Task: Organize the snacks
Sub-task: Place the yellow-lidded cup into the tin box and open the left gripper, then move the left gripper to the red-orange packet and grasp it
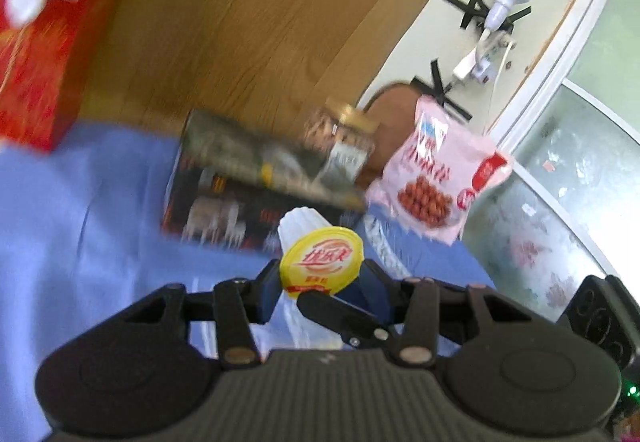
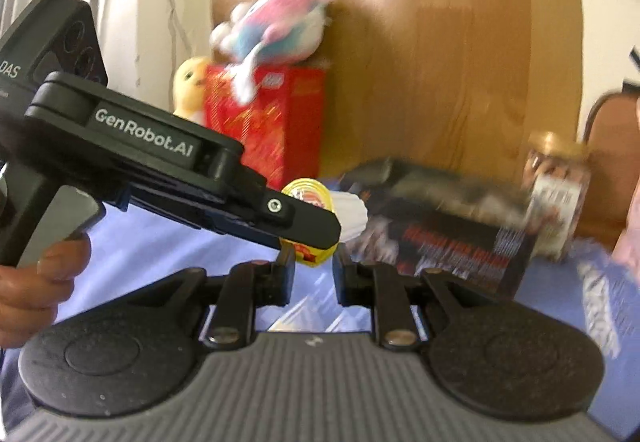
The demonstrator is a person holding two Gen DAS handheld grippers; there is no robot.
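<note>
Yellow-lidded jelly cup [image 1: 320, 262] sits pinched in the left claw [image 1: 320, 284], its white body mostly hidden. Only the right wrist view shows the right claw [image 2: 313, 262] narrow around the same cup [image 2: 310, 220]; contact there is unclear. Blur smears the dark box [image 1: 240, 182] print.

Black tool [image 2: 312, 262], white "GenRobot.AI" marking.

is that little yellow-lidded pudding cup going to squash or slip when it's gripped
Likely a bit of both. The cup has a thin, ribbed white wall, so it probably dents under a hard squeeze. The left claw and right claw both pinch its glossy yellow lid, which may be slippery.
</note>
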